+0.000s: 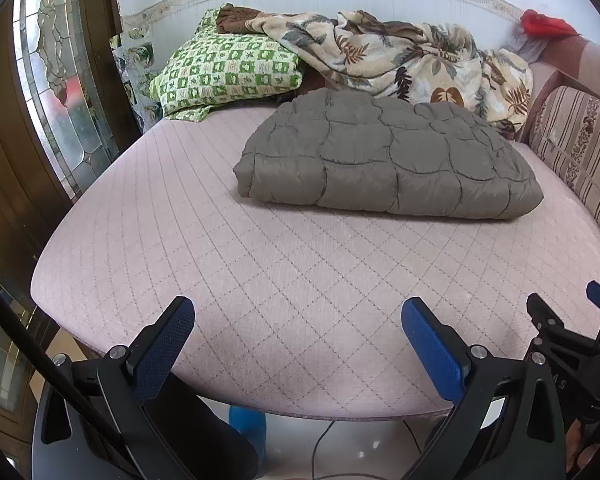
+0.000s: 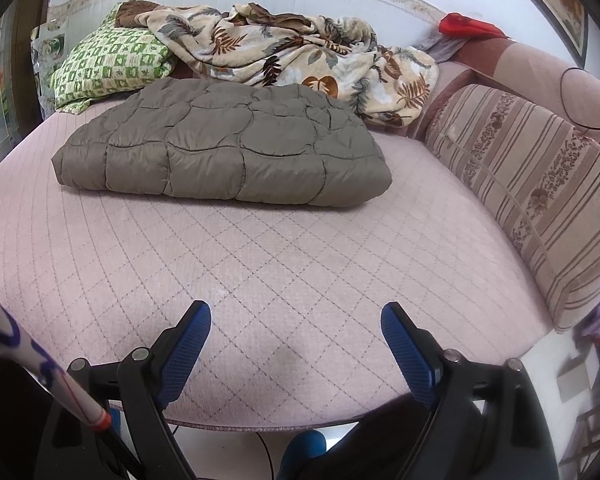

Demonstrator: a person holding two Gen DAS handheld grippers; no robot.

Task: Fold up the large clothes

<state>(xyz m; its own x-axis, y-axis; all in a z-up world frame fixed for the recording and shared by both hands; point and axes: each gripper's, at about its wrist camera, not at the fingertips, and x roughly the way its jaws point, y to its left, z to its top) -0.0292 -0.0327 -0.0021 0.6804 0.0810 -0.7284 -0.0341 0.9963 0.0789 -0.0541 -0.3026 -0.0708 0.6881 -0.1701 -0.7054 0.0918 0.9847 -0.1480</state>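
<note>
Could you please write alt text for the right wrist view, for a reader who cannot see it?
A folded grey quilted jacket lies on a pink quilted mattress, well ahead of the right gripper, whose blue-padded jaws are open and empty. Behind it sit a leaf-print blanket and a green checked pillow; a striped cushion lines the right side.

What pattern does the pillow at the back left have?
The pillow has a green-and-cream checked print, clearest in the left wrist view.

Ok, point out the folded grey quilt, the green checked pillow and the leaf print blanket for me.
grey quilt (image 1: 392,152), left wrist view, middle of its top face.
green checked pillow (image 1: 228,68), left wrist view, centre of its cover.
leaf print blanket (image 2: 292,52), right wrist view, middle of the crumpled heap.
</note>
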